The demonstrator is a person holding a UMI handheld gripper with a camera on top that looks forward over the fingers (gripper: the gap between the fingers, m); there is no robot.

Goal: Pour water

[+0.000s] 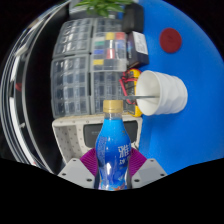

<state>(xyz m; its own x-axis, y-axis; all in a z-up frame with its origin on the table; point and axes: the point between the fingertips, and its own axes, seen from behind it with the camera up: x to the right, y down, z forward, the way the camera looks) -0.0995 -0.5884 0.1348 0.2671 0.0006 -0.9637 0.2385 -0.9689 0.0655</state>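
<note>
Gripper (114, 166) fingers close on a blue water bottle (115, 148): both purple pads (91, 160) press its sides near the label, so the claw is narrow and holding the bottle. Bottle stands upright between the fingers, yellowish cap (113, 106) on top and apparently still in place. A firm grip low on the body likely serves to steady the bottle for tipping.

Left to right beyond the fingers: a clear plastic drawer organiser (85, 65) with many small compartments fills the left and centre; contents are small mixed parts, not identifiable. Just behind the cap, a tangle of red and yellow wires (128, 82) sits against the organiser. To the right, a white paper cup (165, 93) lies on its side or faces sideways, its mouth toward the bottle; inside appears empty, though this is uncertain. Cup rests on a blue surface (195, 60) bearing a red circular mark (171, 41).

Judgement: pouring not begun; the cup is the probable receiver, near the bottle's cap and slightly to its right.
</note>
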